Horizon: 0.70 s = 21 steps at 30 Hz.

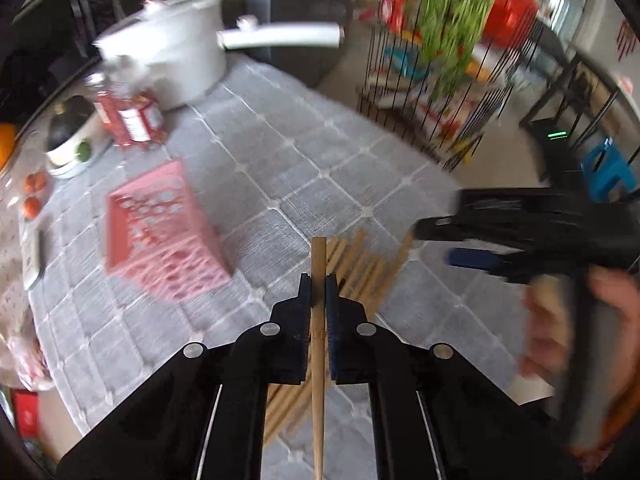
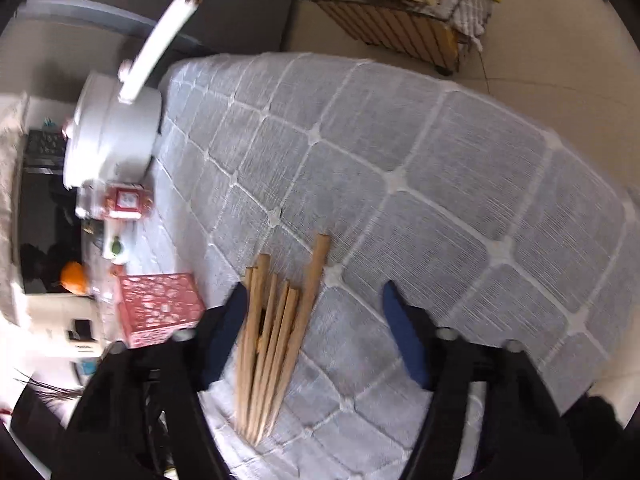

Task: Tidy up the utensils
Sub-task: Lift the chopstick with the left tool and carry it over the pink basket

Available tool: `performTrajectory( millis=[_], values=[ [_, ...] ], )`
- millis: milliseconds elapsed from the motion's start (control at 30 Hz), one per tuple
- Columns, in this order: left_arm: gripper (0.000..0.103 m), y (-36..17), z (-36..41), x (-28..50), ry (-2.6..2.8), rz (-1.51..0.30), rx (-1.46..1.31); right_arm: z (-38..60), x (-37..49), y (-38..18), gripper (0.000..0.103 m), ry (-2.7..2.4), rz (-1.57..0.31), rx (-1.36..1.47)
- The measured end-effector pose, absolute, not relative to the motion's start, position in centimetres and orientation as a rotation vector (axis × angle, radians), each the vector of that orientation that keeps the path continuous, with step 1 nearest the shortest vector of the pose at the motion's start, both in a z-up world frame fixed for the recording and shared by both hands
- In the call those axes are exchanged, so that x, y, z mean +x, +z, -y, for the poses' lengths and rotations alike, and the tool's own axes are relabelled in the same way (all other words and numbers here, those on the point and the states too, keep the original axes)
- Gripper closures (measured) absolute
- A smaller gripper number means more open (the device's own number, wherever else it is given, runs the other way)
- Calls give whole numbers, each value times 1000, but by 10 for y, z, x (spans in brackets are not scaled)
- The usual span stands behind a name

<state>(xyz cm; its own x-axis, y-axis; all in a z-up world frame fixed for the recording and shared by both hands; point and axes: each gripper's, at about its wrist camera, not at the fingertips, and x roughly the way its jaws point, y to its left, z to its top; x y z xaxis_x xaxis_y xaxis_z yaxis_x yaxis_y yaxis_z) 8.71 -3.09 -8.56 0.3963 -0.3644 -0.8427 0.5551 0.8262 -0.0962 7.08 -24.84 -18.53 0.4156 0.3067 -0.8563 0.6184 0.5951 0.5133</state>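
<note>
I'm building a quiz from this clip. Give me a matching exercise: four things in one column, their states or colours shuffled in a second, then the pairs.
Things:
1. left gripper
2. right gripper
3. basket
4. pot

States or colours:
A. white, long handle
B. open, above the chopstick pile
C. pink, perforated
D. shut on one chopstick

Pairs: 1-D, 2-B, 3-C, 4-A
</note>
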Motion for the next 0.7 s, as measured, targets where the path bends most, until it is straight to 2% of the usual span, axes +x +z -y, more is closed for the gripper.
performTrajectory(
  millis=[100,233,300,400,533,700],
  values=[
    [97,-66,-7,54,-594,-920,123,235,81,-199,65,-253,-1220,940],
    [97,-36,-50,19,-603,-826,39,223,92,-196,68,-351,-1203,849],
    [97,-30,-62,11,-598,-789,27,222,96,-195,90,-416,-1195,786],
    [97,-17,-82,2,-594,-745,-8,218,92,-196,94,-446,-1163,737],
    [97,-7,-103,-1,-581,-717,-60,225,74,-193,95,-398,-1102,848],
    [97,11,-127,-6,-546,-659,-141,213,41,-135,95,-292,-967,782]
  ],
)
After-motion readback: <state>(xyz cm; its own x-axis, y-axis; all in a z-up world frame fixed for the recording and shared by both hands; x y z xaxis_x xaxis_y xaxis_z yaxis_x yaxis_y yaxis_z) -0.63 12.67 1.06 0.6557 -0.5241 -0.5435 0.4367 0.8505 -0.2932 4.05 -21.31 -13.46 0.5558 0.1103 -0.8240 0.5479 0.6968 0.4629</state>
